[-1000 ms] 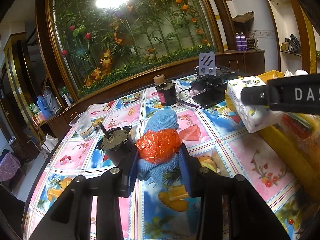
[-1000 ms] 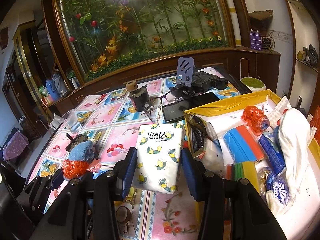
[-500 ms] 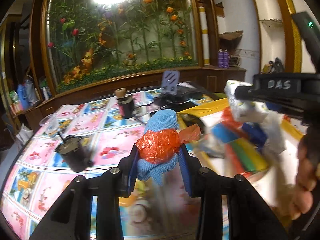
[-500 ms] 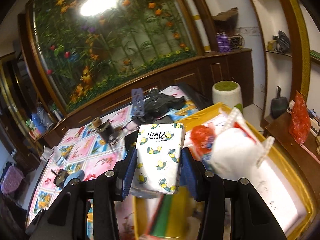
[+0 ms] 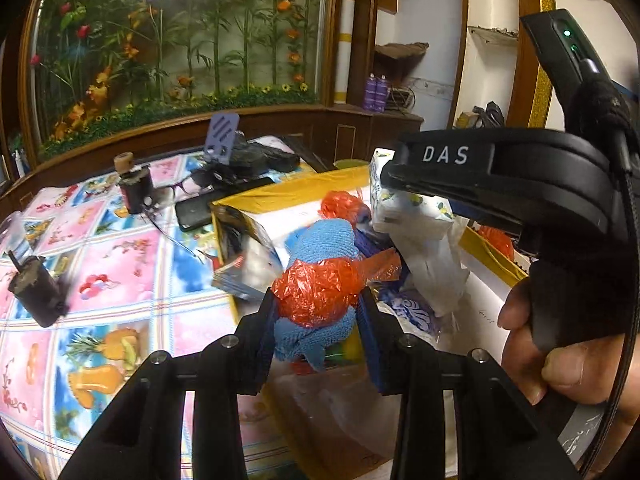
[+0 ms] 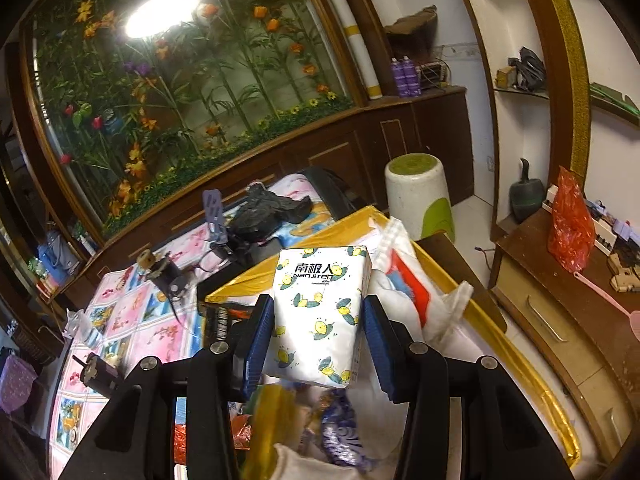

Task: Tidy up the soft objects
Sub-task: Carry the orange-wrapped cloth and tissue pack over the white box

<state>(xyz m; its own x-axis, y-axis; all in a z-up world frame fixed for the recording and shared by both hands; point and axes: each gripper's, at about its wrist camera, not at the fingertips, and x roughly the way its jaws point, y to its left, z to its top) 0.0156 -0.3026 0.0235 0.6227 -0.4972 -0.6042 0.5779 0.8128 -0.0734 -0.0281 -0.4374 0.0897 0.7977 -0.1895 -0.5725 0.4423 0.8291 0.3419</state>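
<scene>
Left wrist: left gripper (image 5: 316, 312) is pinching a blue cloth (image 5: 324, 240) wrapped in an orange bag (image 5: 320, 292), carrying it over the yellow box (image 5: 280, 192), likely to drop it among the soft stuff. Right wrist: right gripper (image 6: 318, 328) is squeezing a tissue pack (image 6: 320, 312) by its sides, holding it above the same box (image 6: 500, 344), clear of the white bag (image 6: 404, 280), likely for release.
</scene>
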